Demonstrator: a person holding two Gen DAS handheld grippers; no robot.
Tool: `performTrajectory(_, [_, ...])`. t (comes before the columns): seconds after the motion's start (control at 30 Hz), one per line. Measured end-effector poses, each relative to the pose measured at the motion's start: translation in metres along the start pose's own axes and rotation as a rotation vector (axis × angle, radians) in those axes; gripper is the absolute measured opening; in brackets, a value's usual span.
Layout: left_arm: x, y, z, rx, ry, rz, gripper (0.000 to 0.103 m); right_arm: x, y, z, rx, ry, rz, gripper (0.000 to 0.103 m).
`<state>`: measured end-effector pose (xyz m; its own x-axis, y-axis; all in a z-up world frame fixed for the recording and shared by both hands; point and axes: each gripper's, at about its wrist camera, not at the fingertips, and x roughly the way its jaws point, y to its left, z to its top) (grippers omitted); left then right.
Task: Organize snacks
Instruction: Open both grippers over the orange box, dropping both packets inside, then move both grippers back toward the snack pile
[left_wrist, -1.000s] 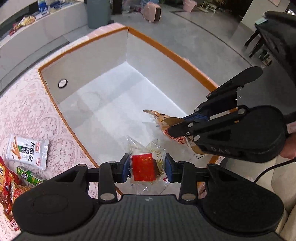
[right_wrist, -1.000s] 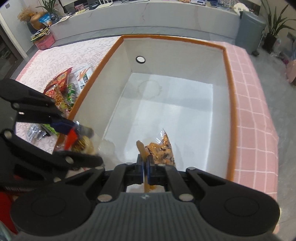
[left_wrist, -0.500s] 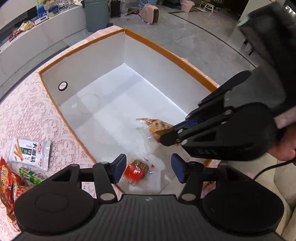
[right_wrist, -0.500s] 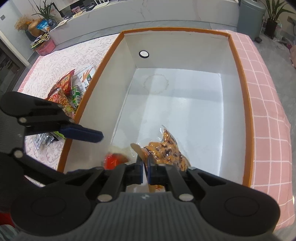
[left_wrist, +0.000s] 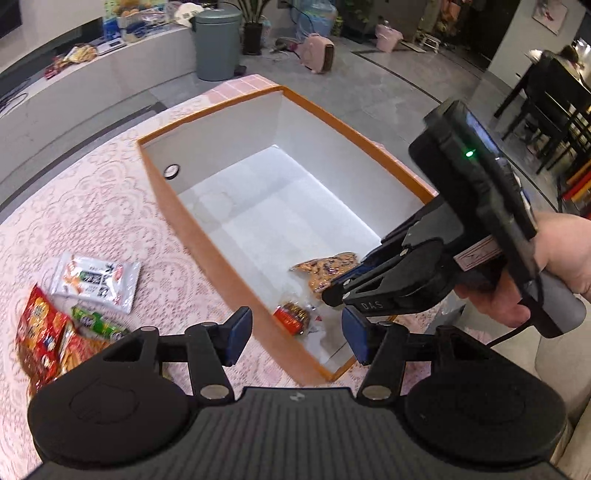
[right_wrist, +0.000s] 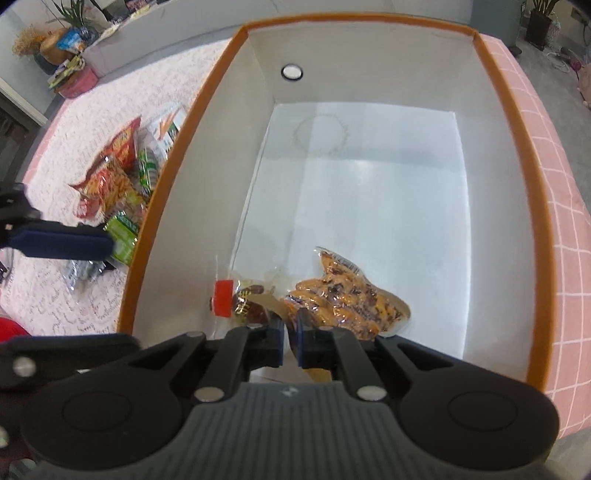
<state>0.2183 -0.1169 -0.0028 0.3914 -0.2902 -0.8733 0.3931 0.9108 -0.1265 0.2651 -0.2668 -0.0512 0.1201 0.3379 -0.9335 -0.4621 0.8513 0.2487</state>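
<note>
Right tool (right_wrist: 291, 334): low inside the box (right_wrist: 495, 92), jaws just parting, a thin edge of the orange packet (right_wrist: 347, 299) between them; hard to tell whether the pads touch the film. Rest of that packet flat on the box floor, just ahead of the tool and to its right. Close on the tool's left, against the near side wall, a clear packet with a red label (right_wrist: 236, 299), lying loose.

Left tool (left_wrist: 297, 334): spread wide, nothing between the pads, raised above the near corner of the box, the red-label packet directly below.

Judged from this: two snacks in the box, most of its floor bare, so an early stage. Left to gather, out on the counter (left_wrist: 92, 206) beyond the left tool's left side: a white packet (left_wrist: 96, 280), a green one (left_wrist: 98, 325), red bags (left_wrist: 40, 332), and something dark and crumpled near the box wall.

Hard to make out: print on the packets, blurred. Cut off: the red bags at the frame edge. Hidden: the near end of the box floor under both tool bodies, and most of the hand (left_wrist: 554, 258) gripping the right tool.
</note>
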Motion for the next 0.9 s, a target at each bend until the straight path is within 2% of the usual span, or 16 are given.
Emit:
performTrajectory(0.23, [-0.02, 0.005, -0.014, -0.011, -0.042, 0.031, 0.066, 0.002, 0.012, -0.003, 0.022, -0.007, -0.059, 0.016])
performTrajectory(0.3, [-0.026, 0.004, -0.019, 0.001, -0.052, 0.046, 0.066, 0.0, 0.015, -0.004, 0.033, -0.012, -0.069, 0.026])
performTrajectory(0.33, [-0.03, 0.004, -0.02, 0.009, -0.059, 0.055, 0.066, -0.002, 0.016, -0.005, 0.04, -0.016, -0.074, 0.037])
performTrajectory(0.47, [-0.043, 0.005, -0.029, 0.018, -0.084, 0.069, 0.066, -0.011, 0.019, -0.007, 0.064, -0.043, -0.088, 0.047])
performTrajectory(0.6, [-0.058, 0.013, -0.039, 0.01, -0.121, 0.088, 0.066, -0.023, 0.027, -0.01, 0.092, -0.093, -0.112, 0.047])
performTrajectory(0.73, [-0.073, 0.024, -0.052, -0.016, -0.177, 0.126, 0.067, -0.044, 0.045, -0.016, 0.089, -0.204, -0.128, 0.048])
performTrajectory(0.9, [-0.091, 0.037, -0.072, -0.054, -0.238, 0.173, 0.067, -0.066, 0.075, -0.026, 0.089, -0.347, -0.02, 0.05])
